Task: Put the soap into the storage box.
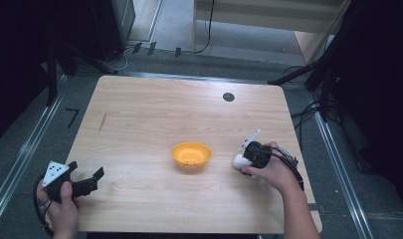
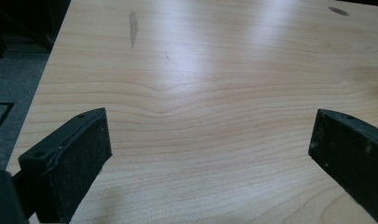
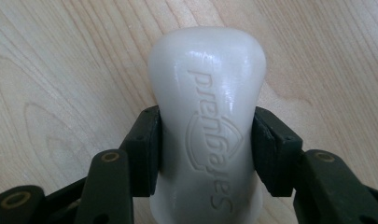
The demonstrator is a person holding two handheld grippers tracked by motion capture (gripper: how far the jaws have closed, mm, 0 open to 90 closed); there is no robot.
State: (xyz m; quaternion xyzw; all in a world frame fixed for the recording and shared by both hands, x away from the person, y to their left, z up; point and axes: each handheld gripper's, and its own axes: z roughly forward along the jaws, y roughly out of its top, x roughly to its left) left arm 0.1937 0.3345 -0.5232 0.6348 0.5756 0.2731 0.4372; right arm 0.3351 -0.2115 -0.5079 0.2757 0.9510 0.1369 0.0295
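At the light-wood table (image 1: 139, 114): my right gripper (image 3: 206, 140) pinches a white soap bar (image 3: 207, 121), one black jaw pressed to each narrow side, embossed lettering facing up btwn them; the bar's rounded end sticks out past the jaw tips, over bare wood. From the high view, that gripper (image 1: 246, 158) sits just right of an orange bowl (image 1: 191, 154) at table centre. My left gripper (image 2: 210, 144), near the table's front-left corner, has its jaws spread wide w/ plain tabletop btwn them. A dark round spot (image 1: 228, 96) marks the far edge.
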